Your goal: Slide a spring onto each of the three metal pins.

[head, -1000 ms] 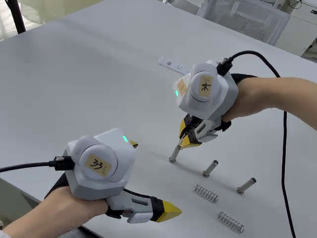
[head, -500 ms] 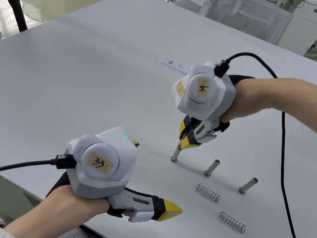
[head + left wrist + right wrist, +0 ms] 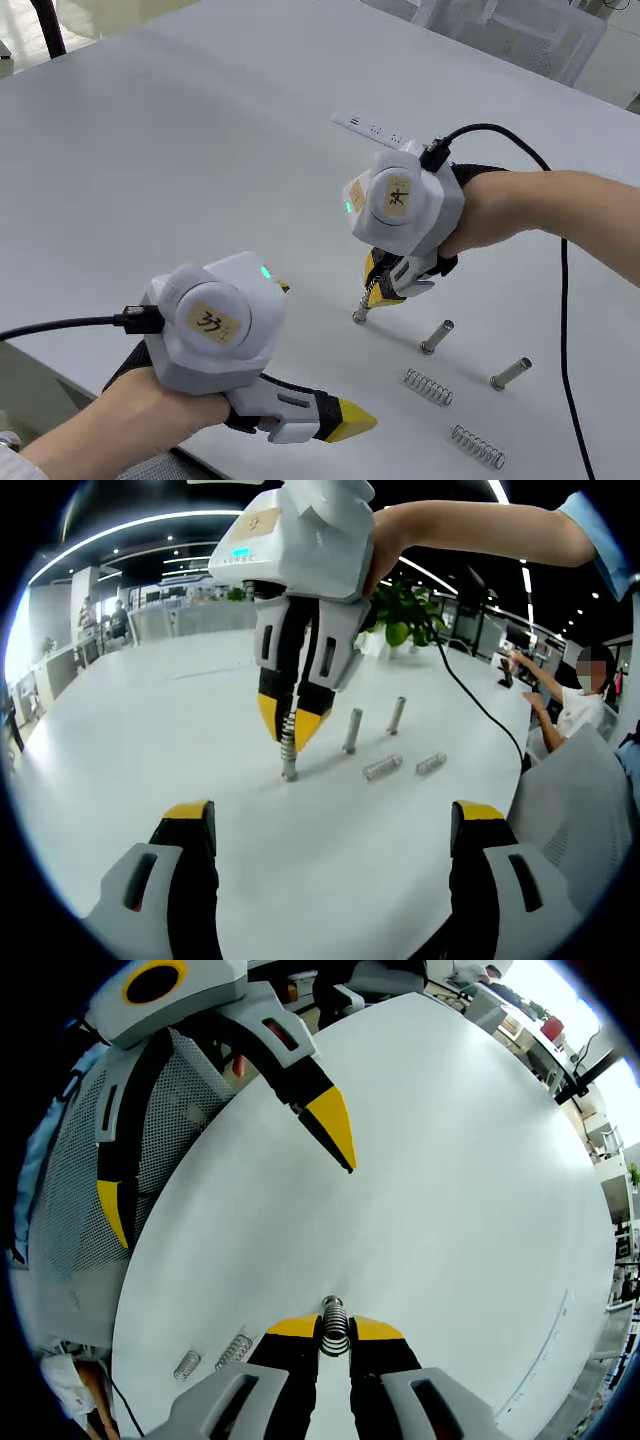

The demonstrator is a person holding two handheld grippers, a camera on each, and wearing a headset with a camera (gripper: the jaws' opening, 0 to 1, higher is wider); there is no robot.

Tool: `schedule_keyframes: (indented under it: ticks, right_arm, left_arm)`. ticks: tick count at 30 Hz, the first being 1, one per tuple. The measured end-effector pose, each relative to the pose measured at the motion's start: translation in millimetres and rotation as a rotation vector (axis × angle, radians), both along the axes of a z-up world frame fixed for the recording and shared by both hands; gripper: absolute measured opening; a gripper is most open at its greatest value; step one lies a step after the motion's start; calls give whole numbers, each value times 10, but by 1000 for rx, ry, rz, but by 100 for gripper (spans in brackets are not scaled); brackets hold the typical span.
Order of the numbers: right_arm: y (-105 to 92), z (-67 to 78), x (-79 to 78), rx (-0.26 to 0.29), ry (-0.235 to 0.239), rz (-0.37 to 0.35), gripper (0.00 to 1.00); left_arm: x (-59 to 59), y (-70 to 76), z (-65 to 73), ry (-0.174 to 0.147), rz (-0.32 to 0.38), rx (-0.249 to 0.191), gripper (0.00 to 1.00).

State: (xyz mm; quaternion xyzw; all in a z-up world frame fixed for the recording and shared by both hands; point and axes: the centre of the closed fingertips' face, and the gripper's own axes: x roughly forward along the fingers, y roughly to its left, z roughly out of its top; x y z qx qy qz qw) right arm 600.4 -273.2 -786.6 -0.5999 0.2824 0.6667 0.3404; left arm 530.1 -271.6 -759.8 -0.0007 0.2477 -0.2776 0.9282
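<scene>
Three short metal pins stand on the white table: the left pin (image 3: 360, 312), the middle pin (image 3: 436, 336) and the right pin (image 3: 510, 373). My right gripper (image 3: 385, 290) is shut on a spring (image 3: 334, 1324) and holds it over the top of the left pin (image 3: 289, 771), the spring (image 3: 288, 732) partly down on it. Two loose springs lie on the table, one (image 3: 428, 387) in front of the middle pin, the other (image 3: 477, 447) nearer the front edge. My left gripper (image 3: 350, 420) hovers open and empty at the near side, its yellow-tipped fingers (image 3: 190, 815) wide apart.
A white power strip (image 3: 375, 128) lies further back on the table. A black cable (image 3: 565, 300) trails from the right gripper across the table's right side. Chairs (image 3: 510, 30) stand beyond the far edge. In the left gripper view a seated person (image 3: 585, 695) is off to the right.
The head camera has shifted a little. My right gripper has dropped slightly, bringing the spring lower onto the left pin. The left gripper stays open in about the same place.
</scene>
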Motion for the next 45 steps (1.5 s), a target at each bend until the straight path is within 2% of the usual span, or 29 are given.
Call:
schedule_keyframes:
  ticks: [16,23,30,34,39,43,45]
  right_arm:
    - [-38,-233,7,-13,-6,-36,8]
    - [-28,-267,18,-12,-19,-28,8]
    - [-14,-287,10,-7,2,-54,9]
    - [4,-290,19,11,8,-76,22]
    - [-2,-270,47,39,9,-83,33]
    - [19,-246,50,90,19,-98,54]
    - [61,-227,60,139,20,-100,67]
  left_arm:
    - [-5,-27,-22,6,-13,-1,97]
    - [3,-34,-30,9,-17,-2,97]
    - [8,-32,-32,10,-18,-2,96]
    - [9,-28,-34,11,-18,-1,96]
    - [3,-30,-42,13,-22,1,96]
    - [-1,-39,-44,14,-27,2,96]
    - [-4,-44,-45,14,-29,2,96]
